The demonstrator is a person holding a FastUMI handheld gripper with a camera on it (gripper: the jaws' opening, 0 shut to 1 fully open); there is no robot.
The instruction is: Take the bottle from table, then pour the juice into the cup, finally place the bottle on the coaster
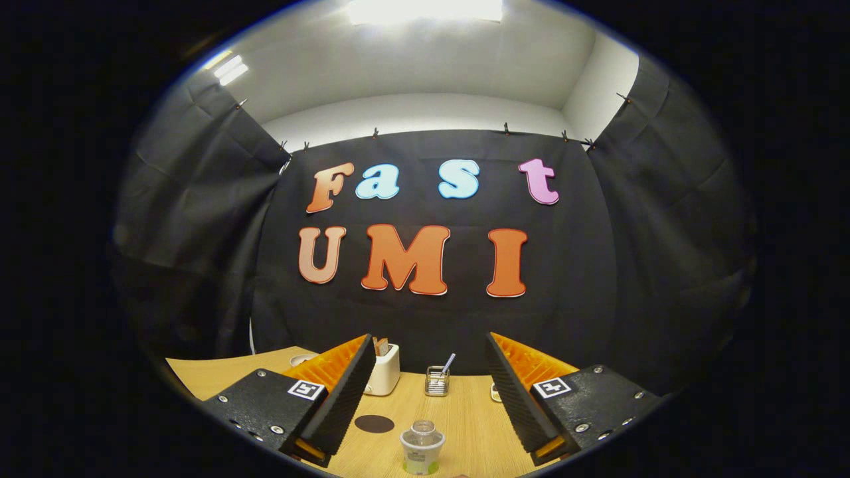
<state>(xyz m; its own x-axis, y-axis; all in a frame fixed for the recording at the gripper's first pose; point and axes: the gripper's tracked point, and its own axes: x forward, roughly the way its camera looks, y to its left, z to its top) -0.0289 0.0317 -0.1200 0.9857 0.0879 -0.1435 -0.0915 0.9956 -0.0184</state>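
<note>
A clear plastic bottle (422, 450) stands upright on the wooden table (465, 418), low between my two fingers and nearer than their tips. It has a narrow neck, a pale label and greenish liquid at its base. A dark round coaster (374, 423) lies flat on the table just left of the bottle, close to the left finger's inner face. My gripper (428, 336) is open wide, raised above the table, with nothing between the fingers. Neither finger touches the bottle.
Beyond the fingers, by the black cloth wall, stand a white toaster (385, 370) and a small wire holder (437, 382) with a utensil in it. A pale dish (302, 359) peeks out behind the left finger, and a small pale object (495, 393) beside the right finger.
</note>
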